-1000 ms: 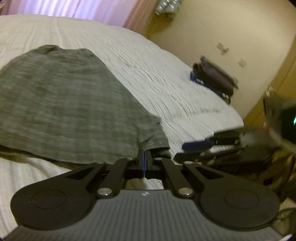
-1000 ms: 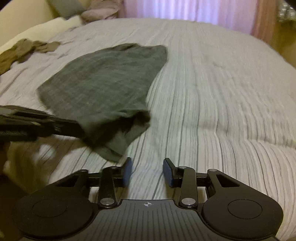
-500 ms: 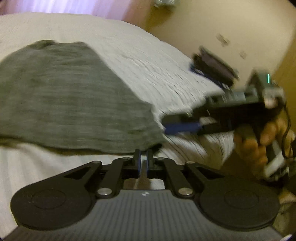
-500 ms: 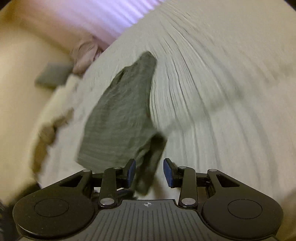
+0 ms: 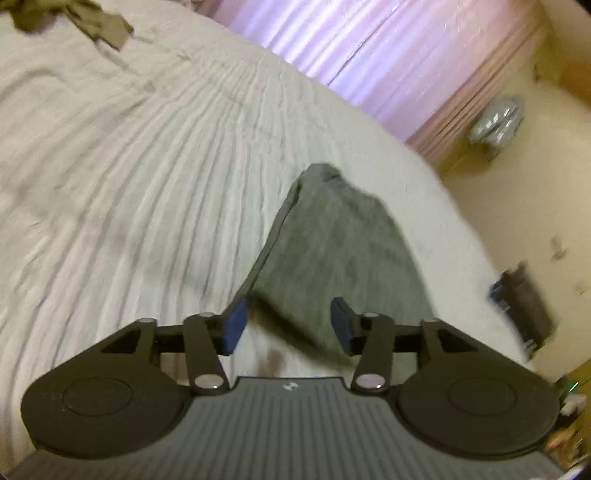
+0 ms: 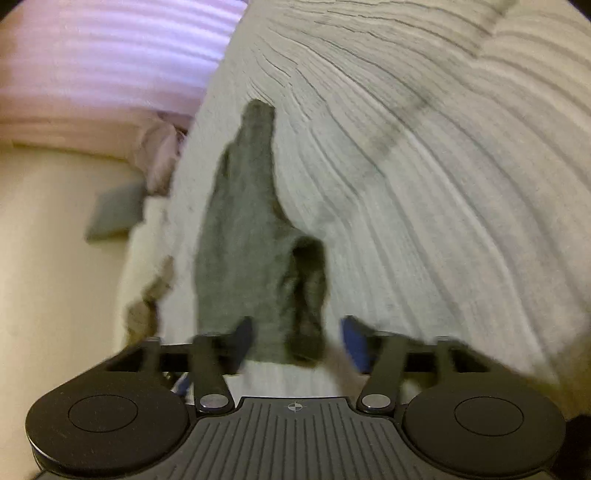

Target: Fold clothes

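Observation:
A grey knit garment lies in a long narrow shape on the white striped bed cover. My left gripper hangs just over its near end. The jaws are opening, and the cloth lies between them, closer to the right pad, with no pad pressing on it. In the right wrist view the same garment runs away from me, its dark rumpled near end between the fingers of my right gripper. Those jaws are opening too, wide apart and not touching the cloth.
An olive garment lies crumpled at the far side of the bed. A dark stack of clothes sits at the bed's right edge near the cream wall. Pillows and a pink curtain lie beyond.
My left gripper, shut on the garment's corner before, has let go, opened and swung round. My right gripper has rolled and opened wider. The garment now looks narrower.

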Tool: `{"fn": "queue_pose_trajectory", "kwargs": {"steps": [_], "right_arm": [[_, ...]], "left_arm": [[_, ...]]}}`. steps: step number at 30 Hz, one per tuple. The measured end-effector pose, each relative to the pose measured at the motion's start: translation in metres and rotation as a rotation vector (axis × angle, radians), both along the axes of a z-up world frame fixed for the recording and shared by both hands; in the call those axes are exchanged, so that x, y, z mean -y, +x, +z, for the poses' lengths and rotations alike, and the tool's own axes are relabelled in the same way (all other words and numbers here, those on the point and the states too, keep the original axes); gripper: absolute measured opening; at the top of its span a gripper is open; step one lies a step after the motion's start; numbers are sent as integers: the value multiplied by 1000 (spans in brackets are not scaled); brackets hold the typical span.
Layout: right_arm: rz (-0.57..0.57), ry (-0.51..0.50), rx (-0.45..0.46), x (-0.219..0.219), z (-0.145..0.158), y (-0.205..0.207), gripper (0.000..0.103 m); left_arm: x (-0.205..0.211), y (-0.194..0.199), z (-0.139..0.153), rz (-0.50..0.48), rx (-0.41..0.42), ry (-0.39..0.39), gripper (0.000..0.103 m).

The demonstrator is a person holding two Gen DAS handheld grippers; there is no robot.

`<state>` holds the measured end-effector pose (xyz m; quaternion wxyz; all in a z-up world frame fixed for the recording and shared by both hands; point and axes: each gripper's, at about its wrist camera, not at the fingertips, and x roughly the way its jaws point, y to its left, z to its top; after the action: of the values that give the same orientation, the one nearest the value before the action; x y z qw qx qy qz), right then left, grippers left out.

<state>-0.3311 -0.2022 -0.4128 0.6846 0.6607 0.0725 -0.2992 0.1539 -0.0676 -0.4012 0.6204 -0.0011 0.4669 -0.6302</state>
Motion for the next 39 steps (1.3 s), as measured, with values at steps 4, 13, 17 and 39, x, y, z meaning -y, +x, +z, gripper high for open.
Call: {"fn": "queue_pose_trajectory", "kwargs": {"steps": [4, 13, 17, 39], "right_arm": [[27, -25, -56, 11, 0, 22, 68], [148, -15, -44, 28, -23, 59, 18], [157, -41, -50, 27, -13, 48, 8], [116, -206, -483, -64, 43, -59, 57]], "left_arm": [[35, 14, -11, -30, -61, 12, 45], [59, 25, -40, -118, -167, 65, 3], [43, 15, -22, -115, -148, 13, 2], [-120, -120, 1, 11, 29, 116, 8]]}}
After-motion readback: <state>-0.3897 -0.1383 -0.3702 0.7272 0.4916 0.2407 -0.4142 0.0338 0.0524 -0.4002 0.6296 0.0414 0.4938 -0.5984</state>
